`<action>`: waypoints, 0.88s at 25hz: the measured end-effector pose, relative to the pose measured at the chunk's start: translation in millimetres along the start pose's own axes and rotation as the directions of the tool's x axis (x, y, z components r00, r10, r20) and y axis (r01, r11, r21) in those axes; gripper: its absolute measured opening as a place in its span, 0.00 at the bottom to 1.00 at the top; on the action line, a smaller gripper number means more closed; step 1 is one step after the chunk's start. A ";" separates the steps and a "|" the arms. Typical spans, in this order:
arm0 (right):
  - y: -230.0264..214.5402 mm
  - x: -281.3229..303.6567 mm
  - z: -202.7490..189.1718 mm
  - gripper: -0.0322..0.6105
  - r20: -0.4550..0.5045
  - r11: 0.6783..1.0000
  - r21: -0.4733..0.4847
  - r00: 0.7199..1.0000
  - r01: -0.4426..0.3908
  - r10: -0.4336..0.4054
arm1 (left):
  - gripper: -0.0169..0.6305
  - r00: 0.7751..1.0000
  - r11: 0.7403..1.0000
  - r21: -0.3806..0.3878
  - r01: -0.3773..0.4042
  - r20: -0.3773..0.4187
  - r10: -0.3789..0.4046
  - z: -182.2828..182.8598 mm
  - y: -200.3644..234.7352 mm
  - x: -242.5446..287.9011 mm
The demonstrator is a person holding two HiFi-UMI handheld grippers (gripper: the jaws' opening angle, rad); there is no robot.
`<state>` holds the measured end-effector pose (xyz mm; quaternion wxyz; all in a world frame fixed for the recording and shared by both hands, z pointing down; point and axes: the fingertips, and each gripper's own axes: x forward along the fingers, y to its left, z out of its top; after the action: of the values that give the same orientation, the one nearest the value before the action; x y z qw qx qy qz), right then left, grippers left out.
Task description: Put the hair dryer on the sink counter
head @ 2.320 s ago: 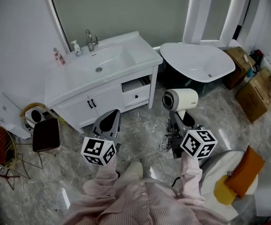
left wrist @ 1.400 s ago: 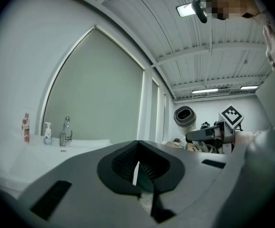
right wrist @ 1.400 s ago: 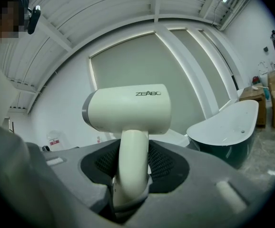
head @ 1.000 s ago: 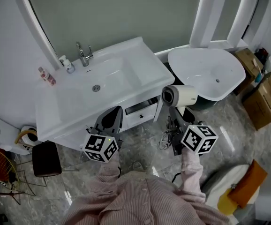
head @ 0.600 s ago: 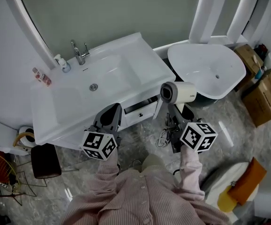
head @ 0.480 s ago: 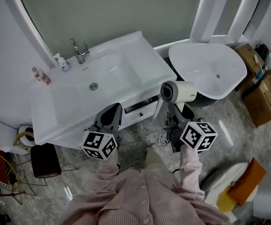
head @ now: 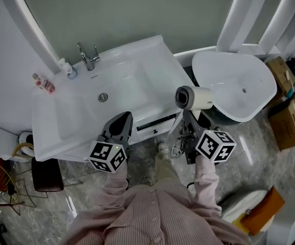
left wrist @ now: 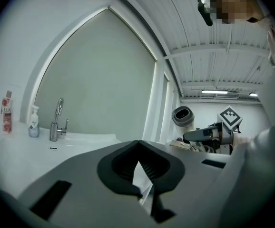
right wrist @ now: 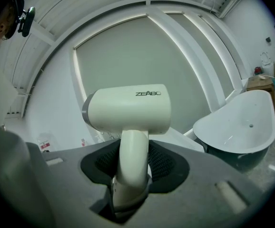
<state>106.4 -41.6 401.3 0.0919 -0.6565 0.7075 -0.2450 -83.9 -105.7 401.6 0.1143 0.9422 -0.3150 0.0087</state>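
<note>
A pink-and-white pinstriped button-front shirt [head: 152, 216] with long cuffed sleeves fills six o'clock of the head view. The grey plastic left hand-held gripper [head: 121, 121] at eight o'clock and the matching right hand-held gripper [head: 193, 122] at four o'clock have black ribbed pads [left wrist: 121, 165]. A white cube printed with black square markers [head: 108, 157] caps each.

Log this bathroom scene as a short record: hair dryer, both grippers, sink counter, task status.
object: cream-white plastic hair dryer, upright, in the air just off the counter's right edge
right gripper: closed on the dryer's handle
left gripper: jaws together, nothing held
target: white sink counter, chrome faucet at its back
status: dryer not yet on the counter
</note>
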 end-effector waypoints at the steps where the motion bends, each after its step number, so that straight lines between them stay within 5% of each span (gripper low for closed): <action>1: -4.6 10.2 4.9 0.29 -0.004 1.000 -0.002 1.000 -0.004 0.004 | 0.02 1.000 1.000 -0.003 -0.007 0.000 0.007 1.1 5.5 9.2; 22: -90.3 177.2 92.1 0.29 -0.102 0.989 0.008 0.984 -0.148 0.148 | 0.02 0.987 0.986 -0.061 -0.156 0.029 0.158 36.8 68.7 170.6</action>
<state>206.3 -236.6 398.0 0.0735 -0.5884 0.7582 -0.2710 9.9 -268.0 395.3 0.1354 0.9107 -0.3902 -0.0075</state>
